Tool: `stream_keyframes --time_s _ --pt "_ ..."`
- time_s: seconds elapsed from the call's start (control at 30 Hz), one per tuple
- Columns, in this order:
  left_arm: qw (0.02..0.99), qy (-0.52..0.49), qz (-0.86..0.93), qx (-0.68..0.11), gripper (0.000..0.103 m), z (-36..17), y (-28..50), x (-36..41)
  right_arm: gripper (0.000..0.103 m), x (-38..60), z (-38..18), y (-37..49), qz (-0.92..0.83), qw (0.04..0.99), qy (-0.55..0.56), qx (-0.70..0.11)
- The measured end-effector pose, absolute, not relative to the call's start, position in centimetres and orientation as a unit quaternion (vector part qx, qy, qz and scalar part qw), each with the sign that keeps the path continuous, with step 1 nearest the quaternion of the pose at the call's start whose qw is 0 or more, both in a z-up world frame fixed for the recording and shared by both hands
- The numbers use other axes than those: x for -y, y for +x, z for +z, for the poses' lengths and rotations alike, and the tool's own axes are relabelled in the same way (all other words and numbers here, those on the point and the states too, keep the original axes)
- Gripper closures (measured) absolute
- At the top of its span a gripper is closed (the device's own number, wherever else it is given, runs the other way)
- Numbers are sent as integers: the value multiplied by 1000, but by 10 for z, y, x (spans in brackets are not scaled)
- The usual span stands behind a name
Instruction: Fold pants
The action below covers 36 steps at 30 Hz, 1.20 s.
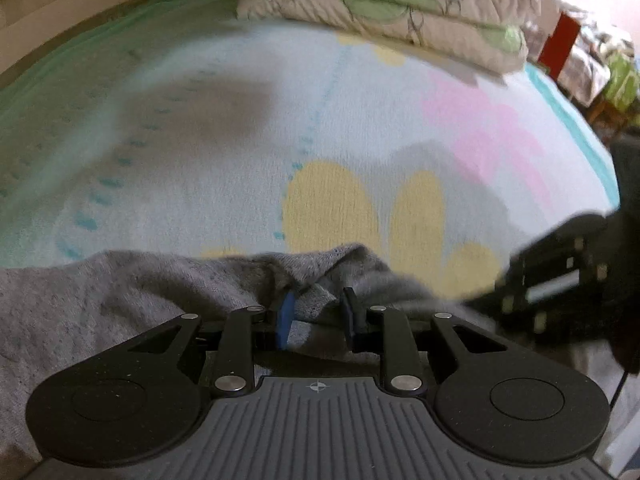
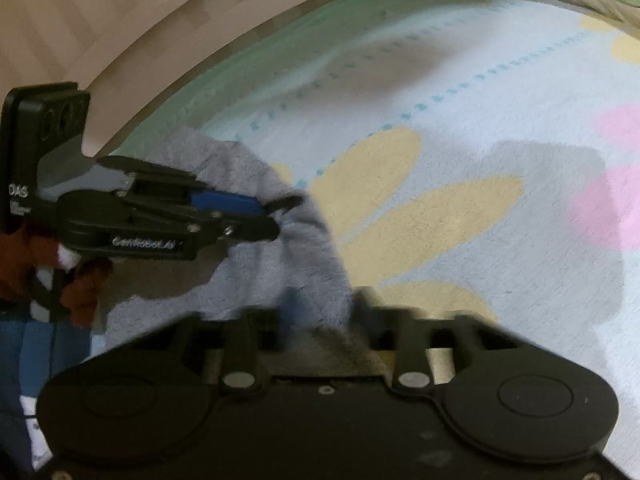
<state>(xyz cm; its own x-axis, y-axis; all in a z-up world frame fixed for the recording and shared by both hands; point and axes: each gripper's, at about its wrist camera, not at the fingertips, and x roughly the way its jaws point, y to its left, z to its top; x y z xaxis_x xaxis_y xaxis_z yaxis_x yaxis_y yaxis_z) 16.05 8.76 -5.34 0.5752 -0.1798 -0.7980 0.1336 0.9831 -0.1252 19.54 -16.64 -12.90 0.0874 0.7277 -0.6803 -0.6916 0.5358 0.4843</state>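
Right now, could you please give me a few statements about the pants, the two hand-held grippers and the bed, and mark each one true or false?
1. The left hand-held gripper is clamped on the grey pants. True.
2. The right hand-held gripper hangs free, away from any cloth. False: grey fabric sits between its fingers.
3. The pants lie over a bedsheet printed with yellow and pink shapes. True.
4. The pants are bright red. False: they are grey.
5. A folded quilt with green leaf shapes lies at the far end of the bed. True.
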Motion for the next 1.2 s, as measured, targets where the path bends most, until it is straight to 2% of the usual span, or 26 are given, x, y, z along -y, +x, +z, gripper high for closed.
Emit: stream_keyframes --time_s 0.03,0.13,0.17,0.23,0.3,0.37,0.57,0.73,0.93,0.97,1.07,1.2 --pt "893 -31 -85 -440 78 -48 159 -90 97 160 -127 190 488 736 -1 -469" --pt "913 -58 -75 -397 78 -31 155 -101 98 142 -102 158 471 788 -106 -381" --pt "914 -67 -70 -394 78 -29 156 -104 98 144 -99 159 451 806 -107 -369" --pt "910 -81 -68 -400 78 -28 157 -110 98 149 -106 170 419 820 -84 -381" --pt "906 -79 -68 -410 78 -31 153 -111 98 141 -119 173 409 818 -107 -390" --pt "902 -69 -70 -421 78 -35 148 -112 92 129 -127 166 407 816 -147 -383" --pt "871 -65 -87 -479 78 -61 134 -113 84 148 -99 173 336 868 -78 -358" --pt "865 -59 -91 -490 76 -66 119 -112 87 152 -59 146 367 876 -42 -310" --pt "855 -97 -86 -502 75 -67 113 -122 88 98 -84 135 411 837 -92 -348" --pt "854 -100 -87 -503 76 -68 111 -123 93 89 -94 142 404 834 -97 -363" --pt "854 -103 -88 -503 75 -69 106 -125 96 74 -129 170 328 850 -131 -391" --pt "851 -106 -94 -505 75 -65 109 -123 96 97 -131 198 289 861 -27 -417"
